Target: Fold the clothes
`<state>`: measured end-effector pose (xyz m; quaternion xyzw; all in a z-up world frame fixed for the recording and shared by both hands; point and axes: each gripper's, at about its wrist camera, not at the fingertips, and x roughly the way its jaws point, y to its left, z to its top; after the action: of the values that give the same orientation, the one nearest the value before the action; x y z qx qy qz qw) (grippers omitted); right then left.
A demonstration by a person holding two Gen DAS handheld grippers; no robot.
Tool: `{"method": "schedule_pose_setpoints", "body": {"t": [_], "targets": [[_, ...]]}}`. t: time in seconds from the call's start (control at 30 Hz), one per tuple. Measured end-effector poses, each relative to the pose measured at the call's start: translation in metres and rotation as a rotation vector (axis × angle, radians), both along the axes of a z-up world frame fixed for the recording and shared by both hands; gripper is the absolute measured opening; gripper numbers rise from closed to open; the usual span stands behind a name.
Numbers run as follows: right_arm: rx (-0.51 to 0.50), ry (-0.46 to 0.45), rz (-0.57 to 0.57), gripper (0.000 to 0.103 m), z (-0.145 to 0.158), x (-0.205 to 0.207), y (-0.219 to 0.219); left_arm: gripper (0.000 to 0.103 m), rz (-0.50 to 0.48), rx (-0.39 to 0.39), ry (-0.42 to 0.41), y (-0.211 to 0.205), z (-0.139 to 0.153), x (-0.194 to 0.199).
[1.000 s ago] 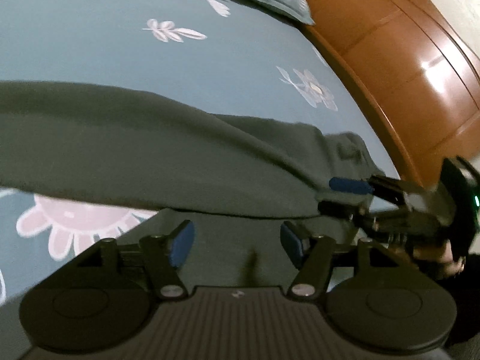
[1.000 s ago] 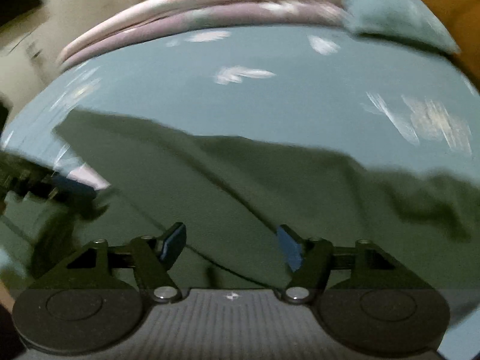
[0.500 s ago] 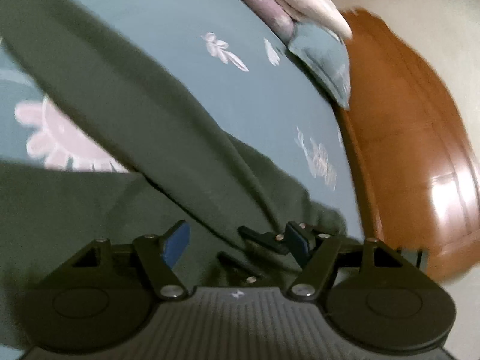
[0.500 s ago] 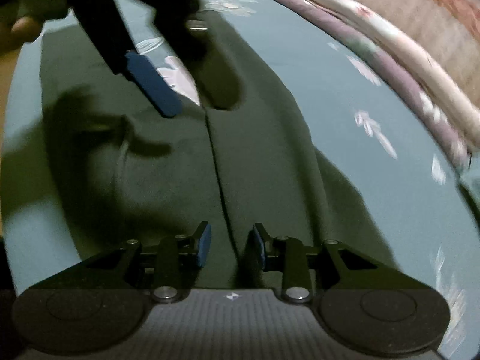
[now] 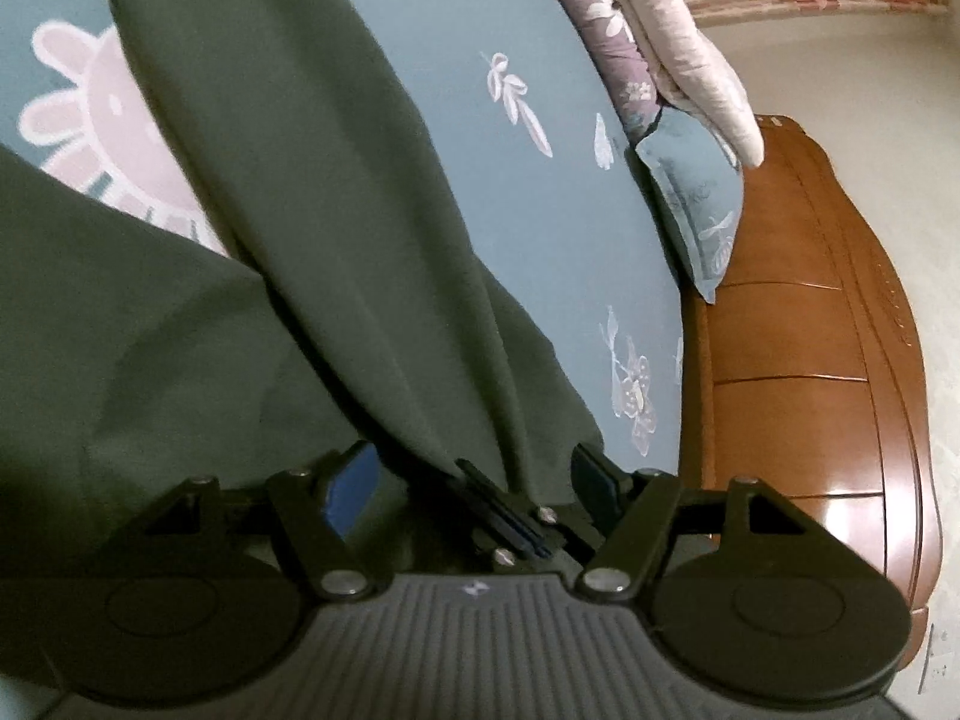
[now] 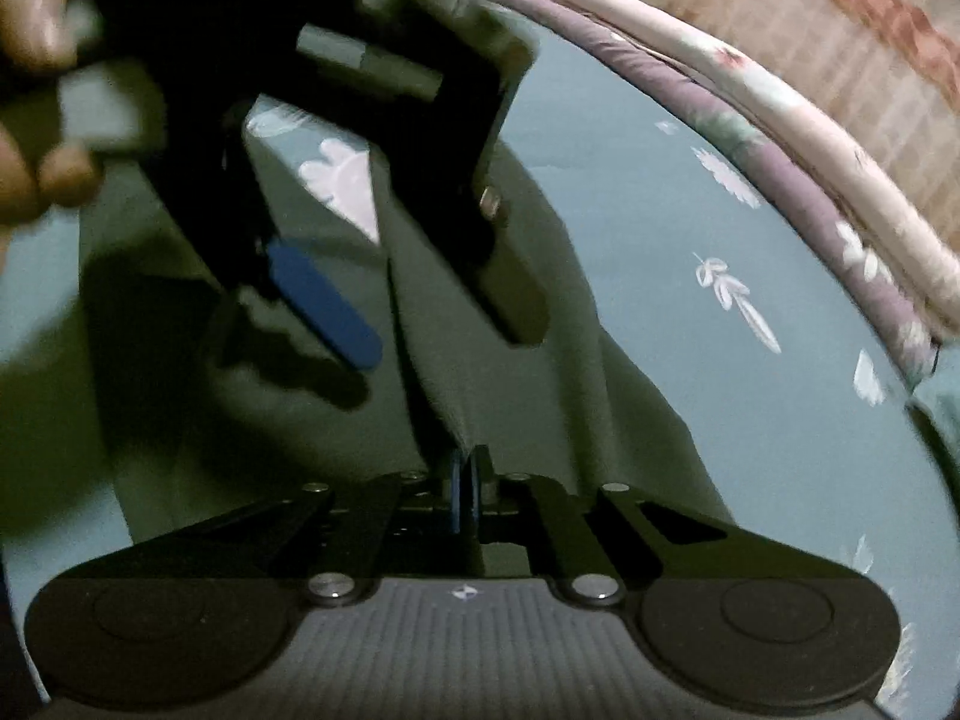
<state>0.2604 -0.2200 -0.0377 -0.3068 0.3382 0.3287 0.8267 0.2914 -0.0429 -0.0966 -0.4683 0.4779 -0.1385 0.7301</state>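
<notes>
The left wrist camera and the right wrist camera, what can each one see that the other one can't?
Only the left wrist view shows the wooden headboard and the blue pillow leaning on it. Only the right wrist view shows a person's hand holding the left claw, open above the cloth. Its own right claw has just been closing and now pinches a fold of the green garment. Both show that garment on the flowered blue bedsheet, the folded quilts and the curtain.
</notes>
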Motion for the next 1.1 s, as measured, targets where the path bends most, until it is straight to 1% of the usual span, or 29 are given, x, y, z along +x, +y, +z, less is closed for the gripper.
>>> {"method": "schedule_pose_setpoints", "body": {"t": [0.1,0.17,0.27,0.37,0.53,0.57,0.63,0.67,0.7,0.77,0.8,0.83,0.87,0.9,0.97,1.0,1.1], "targets": [[0.055,0.022,-0.024,0.004,0.004,0.004,-0.008,0.071,0.029,-0.035,0.032,-0.004,-0.015,0.005],[0.072,0.027,-0.028,0.004,0.005,0.004,-0.011,0.071,0.057,-0.052,0.021,-0.005,-0.021,0.007],[0.094,0.054,-0.034,0.005,0.003,0.005,-0.015,0.071,0.100,-0.057,-0.025,-0.005,-0.023,0.009],[0.117,0.082,-0.045,0.005,0.000,0.003,-0.018,0.071,0.132,-0.045,-0.084,-0.004,-0.023,0.009],[0.140,0.114,-0.077,0.007,-0.005,-0.006,-0.028,0.071,0.148,-0.012,-0.156,-0.007,-0.022,0.022],[0.142,0.119,-0.086,0.007,-0.006,-0.008,-0.029,0.071,0.154,-0.013,-0.170,-0.007,-0.023,0.022],[0.144,0.129,-0.102,0.008,-0.009,-0.011,-0.032,0.071,0.173,-0.042,-0.206,-0.004,-0.027,0.013],[0.147,0.132,-0.108,0.008,-0.009,-0.013,-0.034,0.063,0.174,-0.052,-0.223,-0.001,-0.030,0.007],[0.154,0.141,-0.118,0.009,-0.010,-0.010,-0.036,0.056,0.180,-0.058,-0.217,0.003,-0.034,0.005],[0.171,0.158,-0.138,0.010,-0.010,-0.009,-0.041,0.016,0.214,-0.073,-0.147,0.014,-0.047,0.011],[0.177,0.164,-0.145,0.010,-0.010,-0.010,-0.044,0.009,0.244,-0.093,-0.103,0.020,-0.055,0.017],[0.183,0.170,-0.153,0.010,-0.011,-0.011,-0.046,0.010,0.256,-0.102,-0.085,0.023,-0.060,0.023],[0.188,0.176,-0.161,0.010,-0.011,-0.011,-0.048,0.010,0.245,-0.094,-0.097,0.021,-0.060,0.026],[0.194,0.182,-0.169,0.010,-0.012,-0.012,-0.051,0.010,0.231,-0.072,-0.110,0.019,-0.059,0.028],[0.209,0.193,-0.187,0.010,-0.013,-0.014,-0.056,0.010,0.195,0.011,-0.140,0.012,-0.053,0.029],[0.218,0.199,-0.198,0.010,-0.013,-0.015,-0.058,0.010,0.184,0.031,-0.145,0.010,-0.052,0.030],[0.260,0.216,-0.229,0.010,-0.014,-0.013,-0.067,0.010,0.169,0.023,-0.120,0.013,-0.051,0.032]]}}
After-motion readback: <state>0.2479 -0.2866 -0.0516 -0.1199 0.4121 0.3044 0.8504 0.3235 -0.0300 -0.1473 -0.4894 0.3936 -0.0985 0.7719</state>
